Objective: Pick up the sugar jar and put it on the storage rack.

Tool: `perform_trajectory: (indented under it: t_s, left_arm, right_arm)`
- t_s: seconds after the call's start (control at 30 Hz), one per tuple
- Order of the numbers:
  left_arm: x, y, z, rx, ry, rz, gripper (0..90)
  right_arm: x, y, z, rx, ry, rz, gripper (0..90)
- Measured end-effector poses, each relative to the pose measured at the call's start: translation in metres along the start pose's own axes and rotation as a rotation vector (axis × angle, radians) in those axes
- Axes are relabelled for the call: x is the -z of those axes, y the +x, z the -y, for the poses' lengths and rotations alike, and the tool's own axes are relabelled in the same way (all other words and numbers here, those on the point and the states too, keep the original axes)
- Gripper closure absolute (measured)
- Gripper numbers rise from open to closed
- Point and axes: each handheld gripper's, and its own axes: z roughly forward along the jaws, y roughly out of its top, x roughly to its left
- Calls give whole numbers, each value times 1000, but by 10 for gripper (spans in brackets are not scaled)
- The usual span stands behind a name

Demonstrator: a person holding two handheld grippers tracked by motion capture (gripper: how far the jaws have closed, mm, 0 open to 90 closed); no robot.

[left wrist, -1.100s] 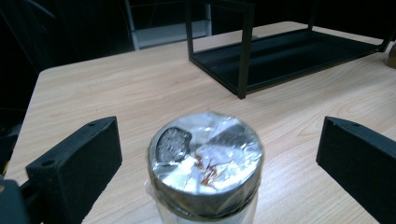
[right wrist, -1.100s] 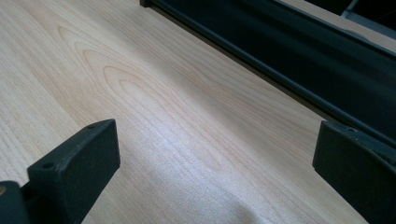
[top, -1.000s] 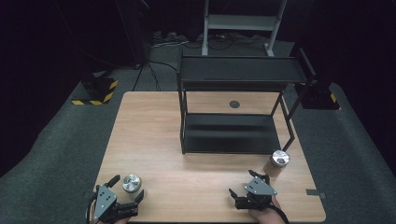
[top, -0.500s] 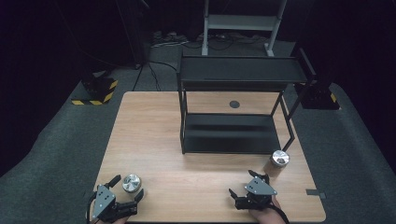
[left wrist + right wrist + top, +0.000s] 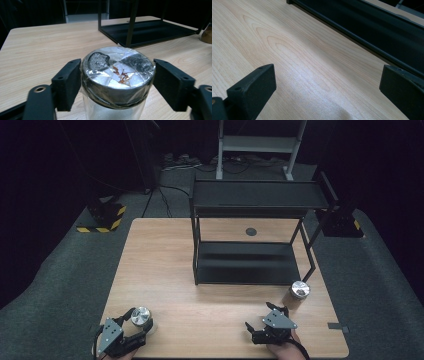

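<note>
A small glass jar (image 5: 141, 316) with a foil-and-tape-covered metal lid (image 5: 117, 70) stands near the table's front left corner. My left gripper (image 5: 137, 321) has just been closing its jaws on it. In the left gripper view both black pads (image 5: 68, 82) press against the sides of the lid. A second jar (image 5: 299, 291) with a silver lid stands by the front right leg of the black two-tier rack (image 5: 250, 255). My right gripper (image 5: 260, 316) rests at the front right of the table, open, with bare wood between its jaws (image 5: 327, 85).
The wooden table (image 5: 160, 255) carries the black rack at its middle back; the rack's lower tray (image 5: 150, 30) lies ahead of the left gripper. A round dark grommet (image 5: 251, 231) sits behind the rack. Dark floor, cables and a metal stand surround the table.
The left gripper's jaws have come together from wide open onto the jar's lid. The jar, the right gripper and the second jar have stayed in place.
</note>
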Motion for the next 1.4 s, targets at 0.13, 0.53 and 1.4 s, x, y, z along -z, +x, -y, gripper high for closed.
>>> perform_trajectory:
  t_s: [0.13, 0.53, 1.4]
  left_arm:
    - [1, -1, 3, 6, -12, -7, 310]
    - [2, -1, 3, 9, -15, -13, 342]
    - [1, -16, -35, -9, -64, -3, 342]
  right_arm:
    - [0, 0, 0, -4, -1, 1, 0]
    - [0, 1, -1, -5, 4, 4, 0]
    - [-2, 0, -4, -4, 24, 2, 0]
